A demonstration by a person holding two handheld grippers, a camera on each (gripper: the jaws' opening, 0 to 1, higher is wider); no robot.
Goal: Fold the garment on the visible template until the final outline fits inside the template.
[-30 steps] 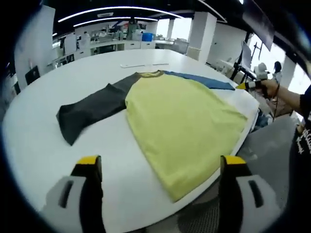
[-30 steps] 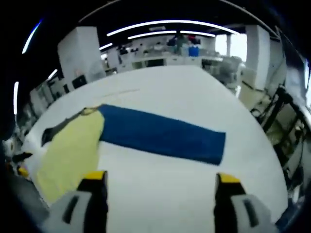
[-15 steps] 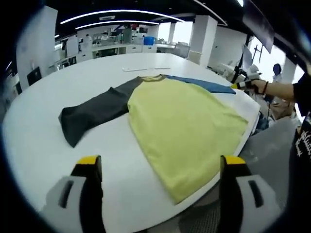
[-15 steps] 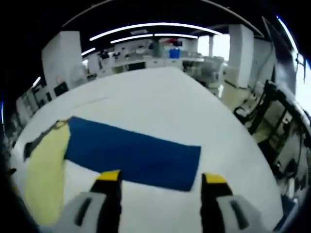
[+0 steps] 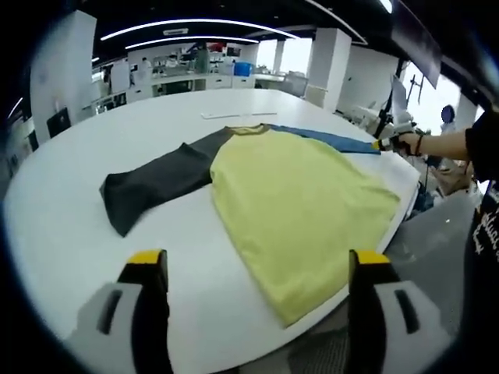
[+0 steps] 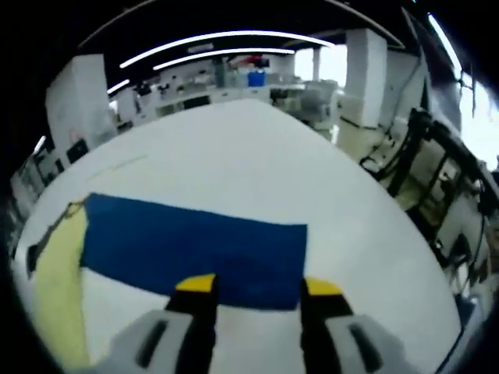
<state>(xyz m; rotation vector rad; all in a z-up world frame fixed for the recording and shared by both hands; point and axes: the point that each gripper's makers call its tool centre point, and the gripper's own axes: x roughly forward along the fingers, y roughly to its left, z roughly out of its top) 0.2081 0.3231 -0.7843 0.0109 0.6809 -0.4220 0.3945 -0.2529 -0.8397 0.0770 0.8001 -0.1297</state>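
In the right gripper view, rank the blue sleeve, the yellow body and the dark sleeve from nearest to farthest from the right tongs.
1. blue sleeve, its near edge right at the tips of the right tongs.
2. yellow body, off to the view's left.
3. dark sleeve, a sliver beyond the yellow at the far left.

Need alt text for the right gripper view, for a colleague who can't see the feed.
The right gripper is open, its yellow-tipped jaws at the near edge of the garment's blue sleeve, which lies flat on the white table. The yellow body lies at left.
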